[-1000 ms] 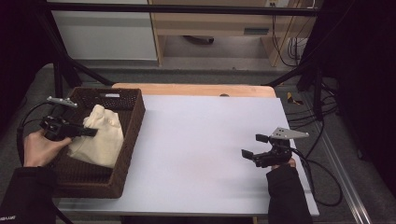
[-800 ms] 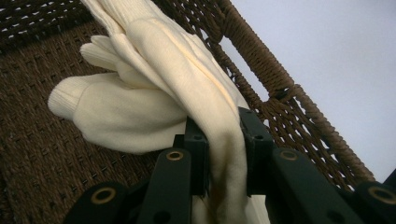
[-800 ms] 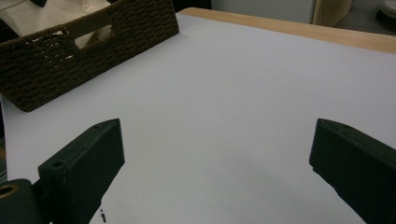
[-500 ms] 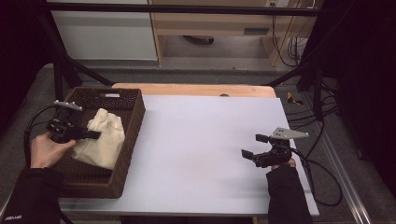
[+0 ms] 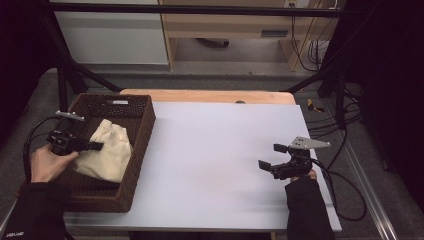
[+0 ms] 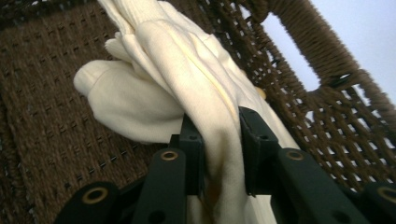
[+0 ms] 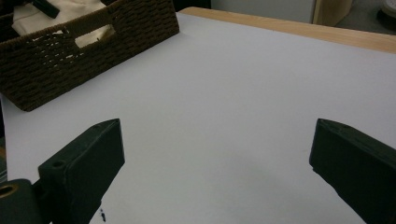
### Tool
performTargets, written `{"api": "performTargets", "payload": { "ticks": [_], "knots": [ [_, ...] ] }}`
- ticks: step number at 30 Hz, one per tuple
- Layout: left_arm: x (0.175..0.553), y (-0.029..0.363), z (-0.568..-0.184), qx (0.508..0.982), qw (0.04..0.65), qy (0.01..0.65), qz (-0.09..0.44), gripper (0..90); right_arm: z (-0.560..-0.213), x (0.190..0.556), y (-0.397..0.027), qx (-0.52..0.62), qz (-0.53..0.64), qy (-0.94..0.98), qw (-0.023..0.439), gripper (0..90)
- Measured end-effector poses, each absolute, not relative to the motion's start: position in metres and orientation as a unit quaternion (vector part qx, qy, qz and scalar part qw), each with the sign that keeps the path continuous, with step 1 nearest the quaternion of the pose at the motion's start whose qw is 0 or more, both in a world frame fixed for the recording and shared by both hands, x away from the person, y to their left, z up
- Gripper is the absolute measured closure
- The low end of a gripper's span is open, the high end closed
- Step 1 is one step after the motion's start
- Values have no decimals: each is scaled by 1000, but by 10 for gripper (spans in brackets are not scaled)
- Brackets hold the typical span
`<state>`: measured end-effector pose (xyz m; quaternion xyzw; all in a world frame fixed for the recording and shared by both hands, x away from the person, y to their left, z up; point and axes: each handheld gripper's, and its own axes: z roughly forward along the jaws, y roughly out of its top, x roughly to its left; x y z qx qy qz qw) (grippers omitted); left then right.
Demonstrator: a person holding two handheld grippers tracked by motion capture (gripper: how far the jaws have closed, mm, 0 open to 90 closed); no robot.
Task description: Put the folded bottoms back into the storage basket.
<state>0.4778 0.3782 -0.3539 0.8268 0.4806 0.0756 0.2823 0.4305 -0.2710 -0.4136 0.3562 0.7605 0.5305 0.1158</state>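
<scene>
The left gripper (image 6: 219, 154) has its two black jaws pinched on a fold of the cream cloth (image 6: 187, 79), the fabric bunching up between them and draping away over the floor of the brown wicker basket (image 6: 341, 88). From above, that same gripper (image 5: 95, 146) sits over the basket's left side, held in the person's left hand (image 5: 47, 162), and the cloth (image 5: 110, 150) lies crumpled inside the basket (image 5: 142, 130), not yet clear of its rim. The right gripper (image 7: 217, 172) hangs with its jaws spread wide and nothing between them, low over the white table (image 7: 233, 93), well apart from the basket (image 7: 93, 42).

As I judge it, the grasp is made and the cloth is only starting to be lifted; hauling it out over the rim and laying it on the white surface is left, and the right gripper (image 5: 272, 157) seems to wait for that.
</scene>
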Motion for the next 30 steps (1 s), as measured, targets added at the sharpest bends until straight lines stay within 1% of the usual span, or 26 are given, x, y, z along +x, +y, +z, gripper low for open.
{"api": "performTargets", "payload": {
  "ticks": [1, 2, 4, 5, 9, 11, 21, 27, 30],
  "knots": [
    [478, 380, -355, 822, 279, 488, 87, 647, -414, 431, -271, 356, 530, 761, 116, 34],
    [478, 382, -356, 817, 281, 494, 93, 582, -414, 431, -271, 356, 530, 761, 116, 33],
    [478, 387, -356, 806, 288, 507, 103, 400, -414, 431, -271, 356, 530, 761, 115, 34],
    [476, 389, -355, 800, 290, 511, 117, 335, -414, 431, -271, 357, 530, 761, 115, 34],
    [471, 391, -350, 790, 311, 508, 147, 142, -414, 431, -271, 356, 530, 761, 114, 34],
    [469, 390, -347, 789, 315, 505, 154, 87, -414, 431, -271, 356, 530, 761, 114, 34],
    [456, 375, -337, 789, 349, 479, 165, 43, -414, 431, -271, 356, 531, 761, 114, 34],
    [449, 366, -333, 787, 375, 462, 165, 36, -414, 431, -271, 355, 531, 761, 114, 34],
    [447, 360, -331, 787, 377, 457, 171, 29, -414, 431, -271, 356, 531, 761, 113, 34]
  ]
}}
